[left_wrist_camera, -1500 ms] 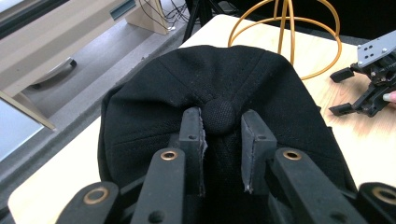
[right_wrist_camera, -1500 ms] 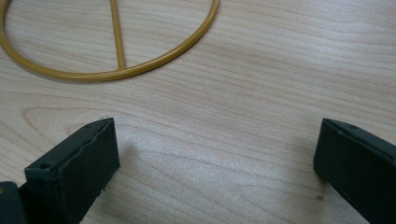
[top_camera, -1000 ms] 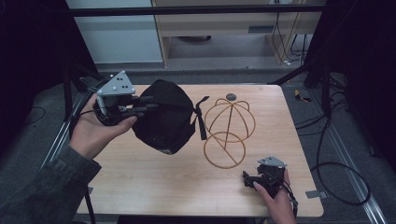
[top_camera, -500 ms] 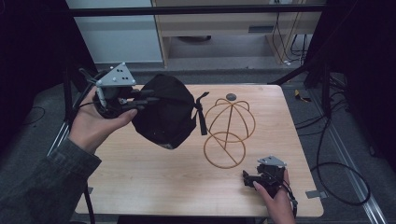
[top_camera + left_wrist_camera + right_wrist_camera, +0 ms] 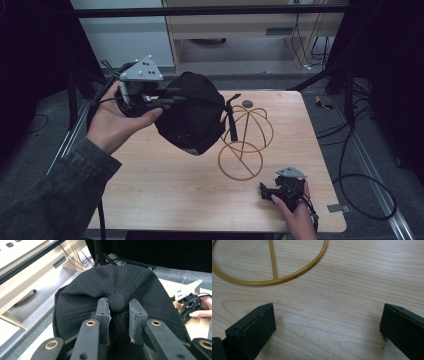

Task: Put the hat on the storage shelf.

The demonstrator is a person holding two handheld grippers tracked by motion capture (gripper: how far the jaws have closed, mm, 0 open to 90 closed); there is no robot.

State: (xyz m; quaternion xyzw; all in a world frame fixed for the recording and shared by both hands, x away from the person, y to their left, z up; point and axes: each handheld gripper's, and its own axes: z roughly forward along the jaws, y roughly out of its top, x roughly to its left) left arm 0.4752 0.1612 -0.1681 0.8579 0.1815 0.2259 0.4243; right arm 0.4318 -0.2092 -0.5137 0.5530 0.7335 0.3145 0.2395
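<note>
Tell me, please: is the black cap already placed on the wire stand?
No, the black cap hangs in the left gripper above the table, beside the wire stand, not on it.

A light wooden tabletop (image 5: 165,185) stood on grey carpet (image 5: 45,145) in a dim room, flanked by dark curtains (image 5: 385,65) on both sides. Behind it sat a pale wood cabinet (image 5: 235,25) with a dark handle, beside a white panel (image 5: 120,35). Black cables (image 5: 360,180) snaked over the floor at right, alongside a metal rail (image 5: 370,190). A black bar (image 5: 210,10) crossed overhead.
</note>
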